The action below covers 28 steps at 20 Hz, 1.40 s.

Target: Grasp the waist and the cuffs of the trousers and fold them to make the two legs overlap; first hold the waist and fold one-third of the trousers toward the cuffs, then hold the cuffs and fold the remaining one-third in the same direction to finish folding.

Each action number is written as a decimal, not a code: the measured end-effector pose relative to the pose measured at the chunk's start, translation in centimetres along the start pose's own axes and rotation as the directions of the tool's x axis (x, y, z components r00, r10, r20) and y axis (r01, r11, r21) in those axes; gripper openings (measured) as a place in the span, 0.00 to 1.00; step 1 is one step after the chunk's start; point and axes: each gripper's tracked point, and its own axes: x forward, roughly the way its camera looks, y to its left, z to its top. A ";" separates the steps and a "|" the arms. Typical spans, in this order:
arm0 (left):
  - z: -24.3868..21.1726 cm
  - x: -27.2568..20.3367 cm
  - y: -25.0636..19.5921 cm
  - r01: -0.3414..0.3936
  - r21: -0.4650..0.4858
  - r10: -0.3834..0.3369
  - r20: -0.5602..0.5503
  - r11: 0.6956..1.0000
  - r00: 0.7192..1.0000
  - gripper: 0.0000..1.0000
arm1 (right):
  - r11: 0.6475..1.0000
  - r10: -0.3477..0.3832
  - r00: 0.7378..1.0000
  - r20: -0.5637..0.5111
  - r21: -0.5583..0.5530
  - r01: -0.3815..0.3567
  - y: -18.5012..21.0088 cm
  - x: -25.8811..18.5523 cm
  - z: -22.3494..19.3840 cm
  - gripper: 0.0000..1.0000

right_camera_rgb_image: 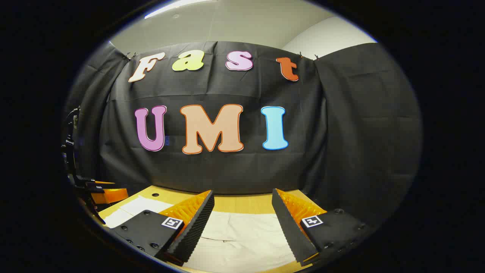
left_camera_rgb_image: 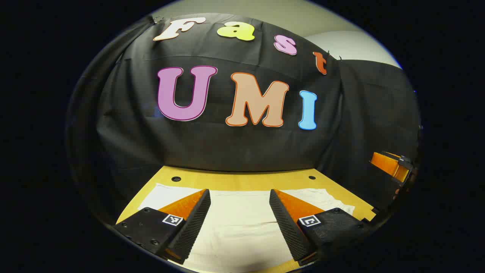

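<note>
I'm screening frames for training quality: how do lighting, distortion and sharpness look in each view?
Left gripper view: strong fisheye bending of the table edge; even light, mild sheen on the pale trousers, left tool sharp. Right gripper view: same barrel distortion, a bright ceiling strip at the top, trousers evenly lit, right tool in focus, no motion blur.

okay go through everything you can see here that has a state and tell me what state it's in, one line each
trousers: spread flat on the table, not folded yet, nothing gripping them
left gripper: open, held over the trousers
right gripper: open, held over the trousers
table: mostly covered by the trousers, far edge bare
</note>
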 end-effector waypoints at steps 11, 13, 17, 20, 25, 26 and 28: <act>-0.4 -0.6 0.2 -0.004 0.026 0.005 -0.010 1.000 1.000 0.95 | 0.998 0.046 0.999 -0.008 -0.036 -0.046 0.7 -0.8 0.1 0.98; -0.4 -0.7 0.5 -0.006 0.033 0.006 -0.009 0.999 1.000 0.95 | 0.998 0.049 0.999 -0.015 -0.039 -0.050 1.0 -1.0 -0.1 0.97; -0.3 -0.6 1.5 -0.005 0.047 0.005 -0.003 0.999 1.000 0.95 | 0.998 0.046 0.999 -0.029 -0.039 -0.047 1.0 -1.1 -0.5 0.99; -0.6 -0.4 2.6 0.001 0.024 -0.001 -0.002 1.000 1.000 0.95 | 0.998 0.037 0.998 -0.041 -0.057 -0.039 0.9 -1.2 -1.0 0.98; -2.1 -0.3 5.3 0.002 0.041 -0.001 -0.030 0.999 1.000 0.95 | 0.995 0.029 0.997 -0.067 -0.090 -0.035 1.1 -1.4 -2.2 0.98; -2.6 -0.5 5.8 0.009 0.053 -0.007 -0.045 0.999 0.999 0.95 | 0.995 0.029 0.997 -0.072 -0.089 -0.035 1.3 -1.5 -2.6 0.98; -3.9 -1.0 6.7 0.044 0.091 -0.036 -0.084 0.995 0.996 0.95 | 0.996 0.035 0.996 -0.083 -0.084 -0.042 1.8 -1.7 -3.1 0.98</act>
